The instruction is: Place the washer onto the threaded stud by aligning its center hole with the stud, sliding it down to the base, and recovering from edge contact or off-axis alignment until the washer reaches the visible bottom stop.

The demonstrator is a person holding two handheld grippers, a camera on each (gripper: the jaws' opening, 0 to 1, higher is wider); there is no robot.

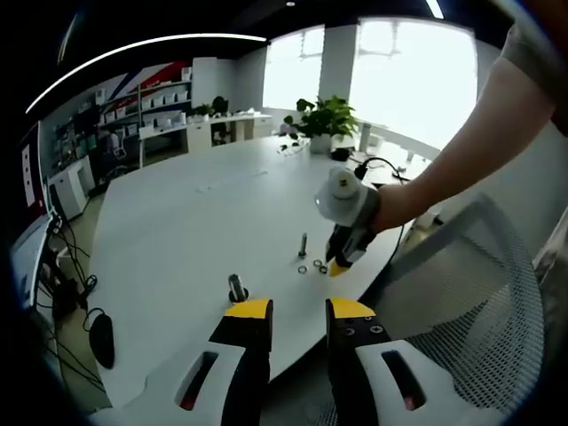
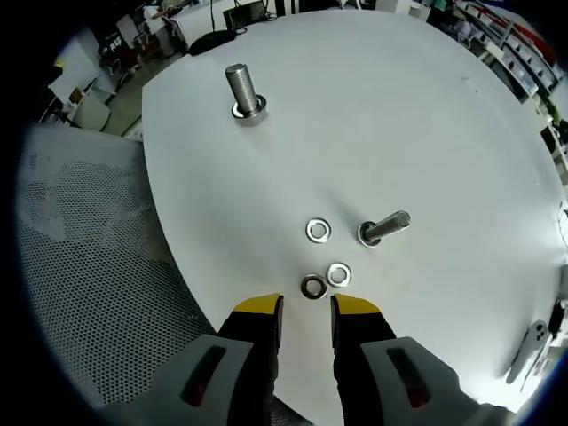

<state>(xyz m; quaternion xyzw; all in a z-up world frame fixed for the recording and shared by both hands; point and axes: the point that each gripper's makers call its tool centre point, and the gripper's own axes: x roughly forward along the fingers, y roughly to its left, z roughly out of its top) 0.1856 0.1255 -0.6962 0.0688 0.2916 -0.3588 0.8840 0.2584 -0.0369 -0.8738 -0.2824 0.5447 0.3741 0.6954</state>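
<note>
in the right gripper view, right gripper (image 2: 306,306) hanging low over the white table (image 2: 426,115), jaws a small gap apart and gripping nothing, just short of three loose washers (image 2: 312,287), (image 2: 338,274), (image 2: 319,231); near threaded stud (image 2: 384,227) just beside them with its shank bare, far threaded stud (image 2: 244,91) standing well apart. in the left gripper view, left gripper (image 1: 297,308) set back over the table edge, jaws likewise parted and empty, a stud (image 1: 237,287) just ahead of them; washers there too small to count surely.
</note>
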